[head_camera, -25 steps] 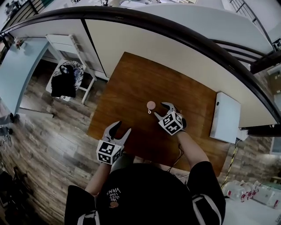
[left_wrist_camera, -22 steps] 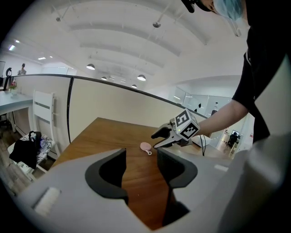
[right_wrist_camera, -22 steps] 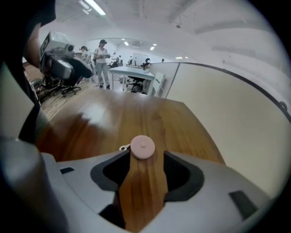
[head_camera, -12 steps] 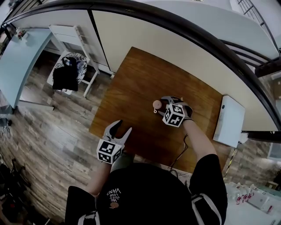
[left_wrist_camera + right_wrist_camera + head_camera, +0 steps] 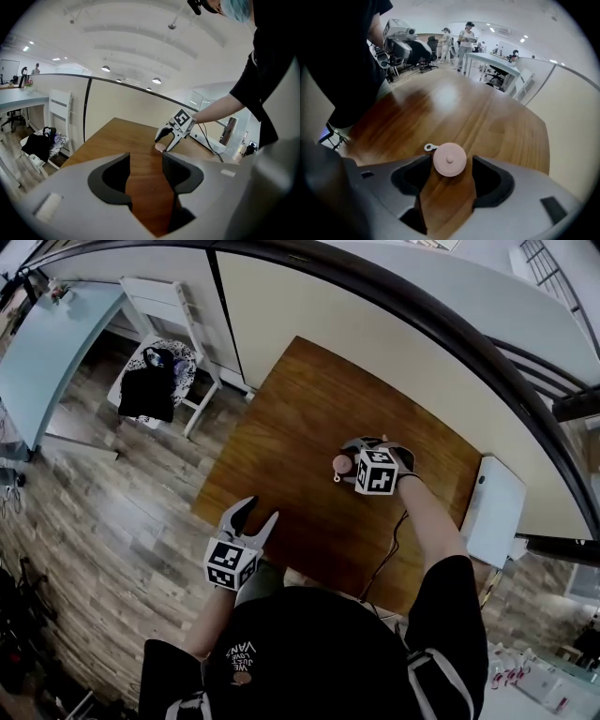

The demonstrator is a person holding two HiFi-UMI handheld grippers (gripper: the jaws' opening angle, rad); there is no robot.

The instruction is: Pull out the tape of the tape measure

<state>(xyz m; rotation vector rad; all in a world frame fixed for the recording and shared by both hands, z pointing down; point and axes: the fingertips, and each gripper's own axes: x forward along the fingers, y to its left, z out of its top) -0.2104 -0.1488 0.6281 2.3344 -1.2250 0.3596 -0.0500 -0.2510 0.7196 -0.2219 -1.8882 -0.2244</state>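
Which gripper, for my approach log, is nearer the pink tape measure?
Right. The right gripper, jaws just opened wider, straddles the tape measure without pressing; the left gripper hovers apart, at the table's near edge.

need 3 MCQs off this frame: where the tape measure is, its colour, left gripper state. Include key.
1. Where is the tape measure?
A in a drawer
B on the table, between the jaws of the right gripper
C on a shelf

2. What colour is its case?
A yellow
B black
C pink

3. The left gripper is:
A open and empty
B shut on the tape measure
C shut on a pen

Key:
1 B: the right gripper view shows it between jaws that have just been opening, with the pads not pressing on it.
2 C: it shows as a pink disc in the head view and the right gripper view.
3 A: only bare table shows between its parted jaws.
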